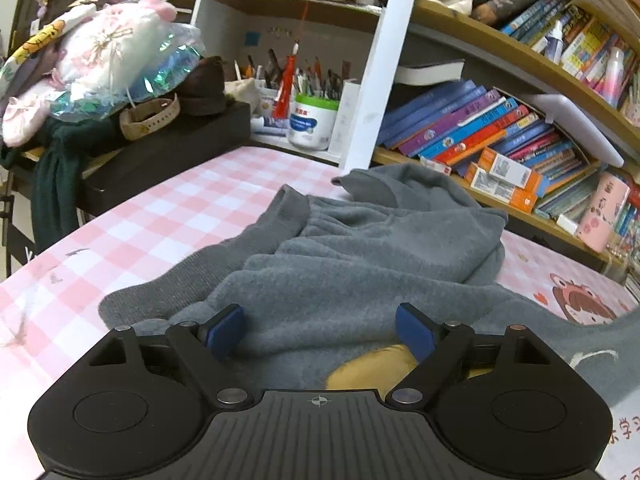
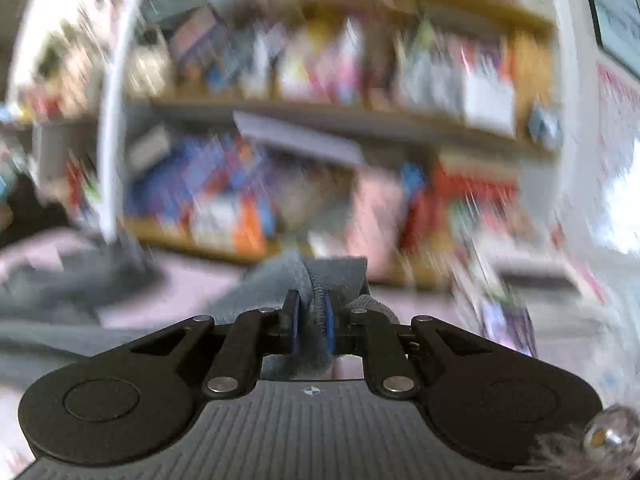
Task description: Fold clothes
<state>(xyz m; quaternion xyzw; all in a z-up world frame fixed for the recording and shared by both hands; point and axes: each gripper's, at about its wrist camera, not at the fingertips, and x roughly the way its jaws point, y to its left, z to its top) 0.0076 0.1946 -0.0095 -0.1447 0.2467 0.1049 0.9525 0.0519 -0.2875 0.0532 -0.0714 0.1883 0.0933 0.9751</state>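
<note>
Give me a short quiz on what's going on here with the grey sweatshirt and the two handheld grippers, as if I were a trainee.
1. True or false: the right gripper is shut on a ribbed edge of the grey sweatshirt.
2. How do the left gripper's jaws stand?
A. wide open over the sweatshirt
B. clamped on a book
C. shut on the tablecloth
3. Fill in: the sweatshirt lies crumpled on a pink and white ______ tablecloth.

Key:
1. True; its blue pads pinch the fabric.
2. A; the pads stand apart with grey fabric beneath, nothing pinched.
3. checked.
</note>
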